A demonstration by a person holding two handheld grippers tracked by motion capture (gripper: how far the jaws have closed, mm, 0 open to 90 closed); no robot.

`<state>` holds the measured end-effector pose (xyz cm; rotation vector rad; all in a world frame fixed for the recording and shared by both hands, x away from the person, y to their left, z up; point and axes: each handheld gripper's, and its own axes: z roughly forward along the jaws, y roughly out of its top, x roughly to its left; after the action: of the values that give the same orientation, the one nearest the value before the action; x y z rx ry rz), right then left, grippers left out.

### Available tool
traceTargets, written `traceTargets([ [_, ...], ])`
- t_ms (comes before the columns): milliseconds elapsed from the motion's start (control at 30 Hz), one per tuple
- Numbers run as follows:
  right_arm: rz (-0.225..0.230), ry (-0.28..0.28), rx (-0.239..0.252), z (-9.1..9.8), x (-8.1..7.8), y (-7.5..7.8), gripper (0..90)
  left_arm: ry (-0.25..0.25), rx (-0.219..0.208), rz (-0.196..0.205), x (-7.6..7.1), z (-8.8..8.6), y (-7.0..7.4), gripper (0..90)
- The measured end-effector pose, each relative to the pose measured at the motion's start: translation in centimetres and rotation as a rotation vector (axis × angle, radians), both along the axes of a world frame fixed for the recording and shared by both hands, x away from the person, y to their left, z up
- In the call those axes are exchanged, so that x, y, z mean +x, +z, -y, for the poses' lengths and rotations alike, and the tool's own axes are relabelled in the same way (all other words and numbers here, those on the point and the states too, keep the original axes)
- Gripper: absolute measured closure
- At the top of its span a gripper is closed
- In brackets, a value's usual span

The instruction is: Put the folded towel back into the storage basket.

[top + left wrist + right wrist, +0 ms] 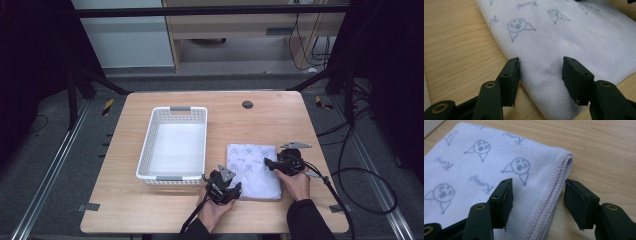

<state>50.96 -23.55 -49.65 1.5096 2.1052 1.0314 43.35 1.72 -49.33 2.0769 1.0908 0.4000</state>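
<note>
A folded white towel point(252, 170) printed with small grey faces lies flat on the wooden table point(150, 210), just right of the basket. My left gripper point(236, 189) sits at the towel's near left corner. In the left gripper view its jaws point(540, 66) stand open: one at the folded edge, the other over the towel point(564, 37). My right gripper point(267, 162) is at the towel's right edge. Its jaws point(537, 187) are open astride the stitched hem, one above the towel point(474, 170), one over bare wood. Neither pair presses on the cloth.
A white slotted plastic basket point(145, 150) stands left of the towel with nothing in it. A round cable hole point(247, 104) lies at the table's far side. Black cables trail off the right edge onto the floor.
</note>
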Motion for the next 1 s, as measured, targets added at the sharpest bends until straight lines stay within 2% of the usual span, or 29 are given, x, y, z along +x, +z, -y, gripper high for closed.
traceTargets([
  [100, -0.007, 0.002, 0.019, 0.06, 0.04, -0.23, 42.2, -0.002, -0.015, -0.003, 0.10, 0.07, -0.23, 46.0],
  [200, -0.032, -0.006, 0.061, 0.26, 0.16, -0.39, 45.0, -0.004, -0.019, 0.000, 0.13, 0.13, -0.32, 46.1],
  [367, -0.029, 0.007, 0.077, 0.30, 0.11, -0.48, 50.7, 0.004, -0.055, -0.023, 0.28, -0.05, -0.50, 47.9],
  [500, -0.042, 0.009, 0.101, 0.26, 0.05, -0.45, 58.0, 0.014, -0.063, -0.037, 0.26, 0.02, -0.46, 50.6],
  [667, -0.042, 0.020, 0.122, 0.15, -0.06, -0.42, 69.9, 0.013, -0.060, -0.036, 0.14, 0.21, -0.34, 58.5],
  [1000, -0.029, 0.023, 0.138, 0.24, -0.22, -0.02, 75.7, 0.024, -0.110, -0.035, 0.28, -0.21, -0.06, 73.6],
])
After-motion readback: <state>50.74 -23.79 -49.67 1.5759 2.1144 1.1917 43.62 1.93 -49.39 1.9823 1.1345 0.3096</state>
